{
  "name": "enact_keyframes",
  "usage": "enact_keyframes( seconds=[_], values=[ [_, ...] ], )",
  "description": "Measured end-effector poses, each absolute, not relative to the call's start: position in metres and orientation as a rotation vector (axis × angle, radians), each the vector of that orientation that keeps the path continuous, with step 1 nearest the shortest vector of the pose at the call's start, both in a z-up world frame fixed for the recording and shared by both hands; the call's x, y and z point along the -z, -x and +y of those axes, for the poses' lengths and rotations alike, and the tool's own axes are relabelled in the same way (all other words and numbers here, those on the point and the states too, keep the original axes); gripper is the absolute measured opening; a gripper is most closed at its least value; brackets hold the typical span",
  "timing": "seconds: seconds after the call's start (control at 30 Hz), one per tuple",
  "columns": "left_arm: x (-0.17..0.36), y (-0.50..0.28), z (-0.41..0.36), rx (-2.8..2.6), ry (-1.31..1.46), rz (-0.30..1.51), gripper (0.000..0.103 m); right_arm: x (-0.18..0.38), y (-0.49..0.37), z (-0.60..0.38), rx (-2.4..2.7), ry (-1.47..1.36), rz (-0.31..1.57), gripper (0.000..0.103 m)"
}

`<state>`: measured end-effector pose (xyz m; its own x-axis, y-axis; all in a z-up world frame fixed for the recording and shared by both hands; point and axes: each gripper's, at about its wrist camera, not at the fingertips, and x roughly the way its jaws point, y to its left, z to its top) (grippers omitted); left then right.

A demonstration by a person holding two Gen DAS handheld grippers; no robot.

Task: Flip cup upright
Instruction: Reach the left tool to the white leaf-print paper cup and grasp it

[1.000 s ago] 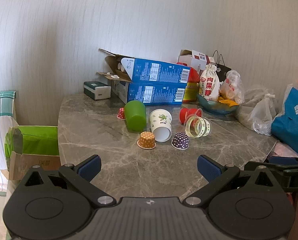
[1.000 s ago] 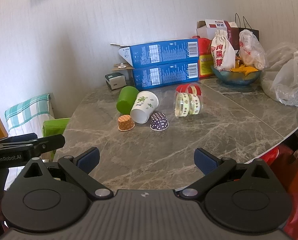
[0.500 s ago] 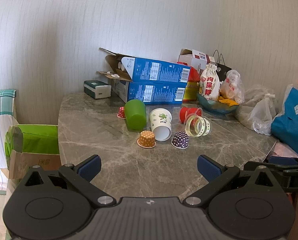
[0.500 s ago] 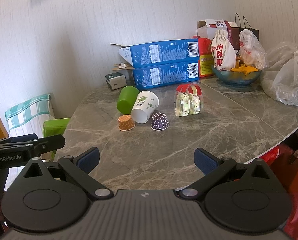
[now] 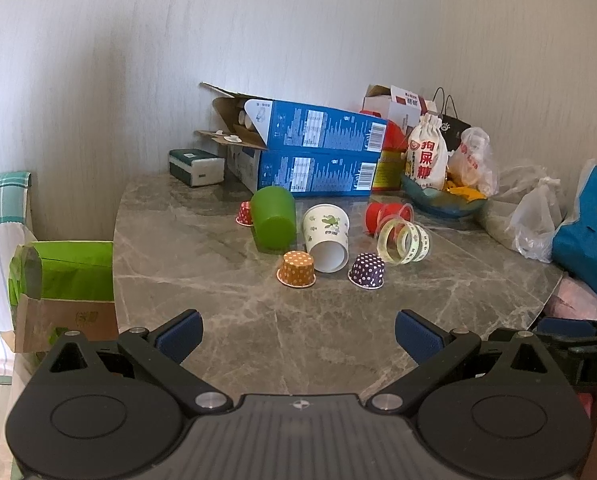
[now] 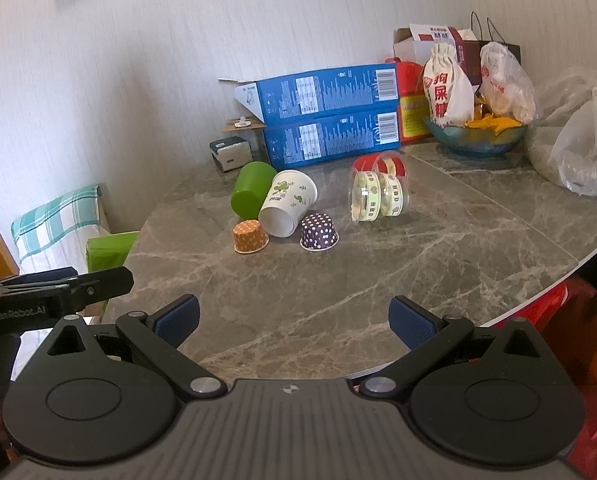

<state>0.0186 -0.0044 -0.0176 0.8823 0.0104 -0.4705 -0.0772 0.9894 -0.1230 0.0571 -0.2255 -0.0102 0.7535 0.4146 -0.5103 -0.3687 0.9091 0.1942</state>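
Several cups lie on the marble table [image 5: 298,332]. A green cup [image 5: 273,220] [image 6: 251,189] and a white paper cup with green prints [image 5: 325,236] [image 6: 288,202] lie on their sides. A clear cup with tape bands [image 5: 404,238] [image 6: 378,196] and a red cup [image 5: 386,213] also lie on their sides. An orange dotted cup [image 5: 297,269] [image 6: 250,236], a purple dotted cup [image 5: 367,271] [image 6: 319,232] and a small red dotted cup [image 5: 244,213] stand upside down. My left gripper [image 5: 298,336] and right gripper [image 6: 294,320] are open and empty, well short of the cups.
Two stacked blue boxes [image 5: 318,152] stand behind the cups by the wall. A bowl with bags [image 5: 442,196] and plastic bags [image 6: 582,152] crowd the back right. A green-topped carton [image 5: 66,280] stands left of the table. The table's rounded edge [image 6: 538,300] runs right.
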Motion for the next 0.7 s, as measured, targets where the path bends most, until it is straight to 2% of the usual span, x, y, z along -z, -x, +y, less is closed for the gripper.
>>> enact_keyframes(
  seconds=[0.17,0.33,0.53,0.7],
  values=[
    [0.009,-0.042,-0.006,-0.026,0.162,0.501,0.103,0.016,-0.067,-0.233,-0.453,-0.114,0.593,0.102],
    [-0.009,-0.105,-0.019,-0.026,0.085,0.571,0.103,0.021,-0.078,-0.244,-0.468,-0.153,0.614,0.102],
    [-0.015,-0.209,-0.037,0.041,0.075,0.788,0.103,0.032,-0.090,-0.259,-0.477,-0.173,0.668,0.102],
    [-0.001,-0.282,-0.052,-0.001,0.059,0.932,0.094,0.035,-0.097,-0.281,-0.452,-0.191,0.682,0.102]
  ],
)
